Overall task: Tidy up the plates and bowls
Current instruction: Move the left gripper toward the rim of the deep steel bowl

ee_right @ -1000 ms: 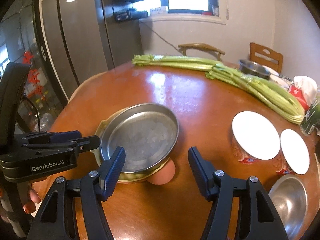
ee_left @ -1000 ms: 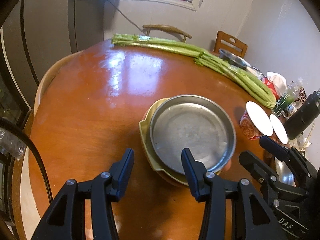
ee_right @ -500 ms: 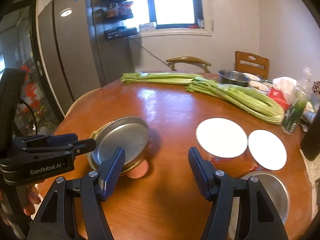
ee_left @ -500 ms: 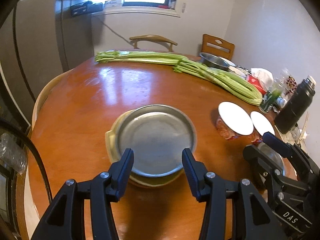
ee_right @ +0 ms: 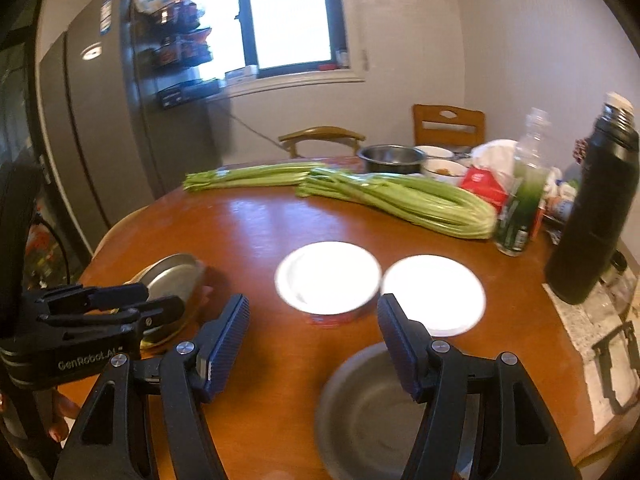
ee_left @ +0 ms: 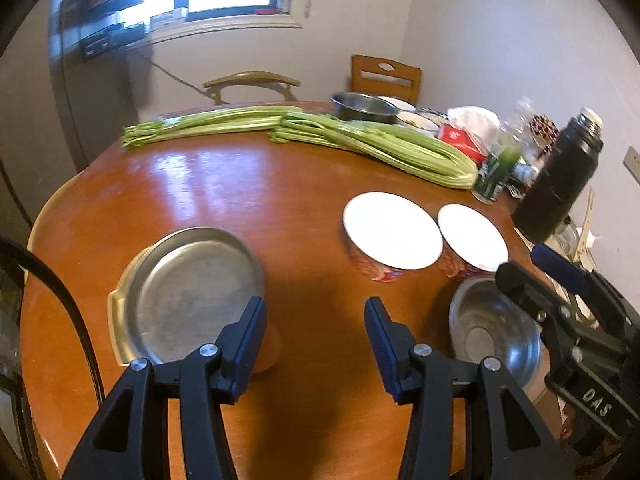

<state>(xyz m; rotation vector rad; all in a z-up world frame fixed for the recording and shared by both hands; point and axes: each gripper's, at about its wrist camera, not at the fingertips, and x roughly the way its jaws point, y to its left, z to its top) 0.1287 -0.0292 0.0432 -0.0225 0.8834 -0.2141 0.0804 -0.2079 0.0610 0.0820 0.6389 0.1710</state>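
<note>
A steel plate (ee_left: 192, 292) rests on a yellow dish (ee_left: 114, 320) at the near left of the round wooden table (ee_left: 224, 184), with an orange bowl (ee_left: 269, 354) partly hidden under them. Two white-topped red bowls (ee_left: 392, 230) (ee_left: 472, 236) stand side by side at the middle right. In front of them sits a steel bowl (ee_left: 492, 328). My left gripper (ee_left: 316, 336) hovers open over bare wood between the plate stack and the steel bowl. My right gripper (ee_right: 312, 344) is open and empty above the steel bowl's (ee_right: 368, 412) left rim, with the white-topped bowls (ee_right: 328, 272) (ee_right: 434, 290) just beyond.
Long celery bunches (ee_left: 360, 140) lie across the far side of the table. A black thermos (ee_right: 592, 208), a green bottle (ee_right: 520, 208), a steel pot (ee_right: 392, 158) and packets crowd the right edge. Two chairs (ee_right: 448, 124) stand behind, and a fridge (ee_right: 92, 120) at the left.
Both grippers have swung to the right, away from the steel plate stack. The white-topped bowls and the steel bowl have come to the middle of both views.
</note>
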